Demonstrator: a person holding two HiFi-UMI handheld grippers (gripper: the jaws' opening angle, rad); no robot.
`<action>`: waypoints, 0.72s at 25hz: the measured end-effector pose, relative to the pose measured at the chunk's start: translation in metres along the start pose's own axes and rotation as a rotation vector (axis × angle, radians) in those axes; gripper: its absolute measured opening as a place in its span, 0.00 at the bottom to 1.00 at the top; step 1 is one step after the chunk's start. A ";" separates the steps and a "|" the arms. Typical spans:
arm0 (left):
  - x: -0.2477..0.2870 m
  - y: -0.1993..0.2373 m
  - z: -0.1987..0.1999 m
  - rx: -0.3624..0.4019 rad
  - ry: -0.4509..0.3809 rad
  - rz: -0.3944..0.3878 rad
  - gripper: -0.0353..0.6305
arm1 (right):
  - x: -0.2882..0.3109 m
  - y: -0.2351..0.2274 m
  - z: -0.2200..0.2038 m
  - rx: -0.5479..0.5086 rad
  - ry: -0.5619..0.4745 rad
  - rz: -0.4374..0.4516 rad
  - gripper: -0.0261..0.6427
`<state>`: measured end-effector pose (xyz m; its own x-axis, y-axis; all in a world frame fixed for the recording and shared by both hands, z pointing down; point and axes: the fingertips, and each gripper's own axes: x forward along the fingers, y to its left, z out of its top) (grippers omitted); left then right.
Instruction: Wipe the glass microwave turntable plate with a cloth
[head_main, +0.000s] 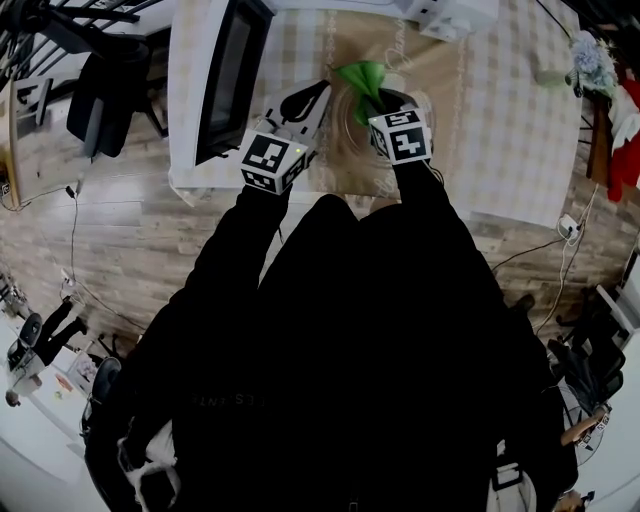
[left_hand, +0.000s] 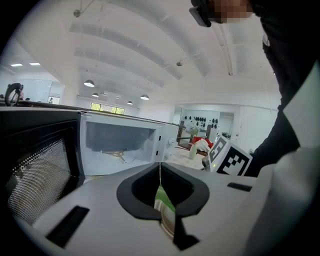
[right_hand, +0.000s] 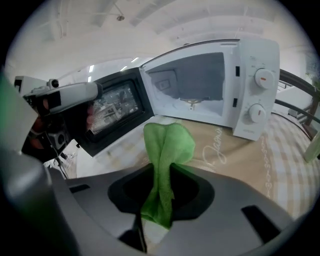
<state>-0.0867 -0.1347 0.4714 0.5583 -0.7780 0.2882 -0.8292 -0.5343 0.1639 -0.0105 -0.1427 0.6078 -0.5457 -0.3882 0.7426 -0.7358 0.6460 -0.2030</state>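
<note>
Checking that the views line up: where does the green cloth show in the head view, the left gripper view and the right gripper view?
Head view: green cloth upper centre, just beyond the right gripper's marker cube.
Left gripper view: only a green sliver low centre, beside the glass plate pinched in the jaws.
Right gripper view: the cloth fills the centre, clamped in the jaws.
Shared landmark: the open microwave door.

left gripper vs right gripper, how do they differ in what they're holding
The left gripper is shut on the glass turntable plate, while the right gripper is shut on the green cloth. The plate shows thin and edge-on between the left jaws; the cloth stands bunched up out of the right jaws. Both grippers are shut and face the open microwave.
</note>
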 end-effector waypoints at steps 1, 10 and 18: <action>-0.002 0.001 -0.001 0.002 0.001 -0.004 0.09 | 0.004 0.008 -0.001 -0.005 0.007 0.009 0.20; -0.015 0.005 -0.006 0.006 0.010 -0.035 0.09 | 0.033 0.062 -0.022 -0.028 0.090 0.078 0.20; -0.020 -0.005 -0.007 0.010 0.014 -0.086 0.09 | 0.053 0.078 -0.036 -0.043 0.135 0.068 0.20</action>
<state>-0.0942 -0.1146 0.4711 0.6269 -0.7247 0.2862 -0.7780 -0.6021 0.1796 -0.0824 -0.0889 0.6538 -0.5327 -0.2526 0.8077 -0.6794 0.6967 -0.2302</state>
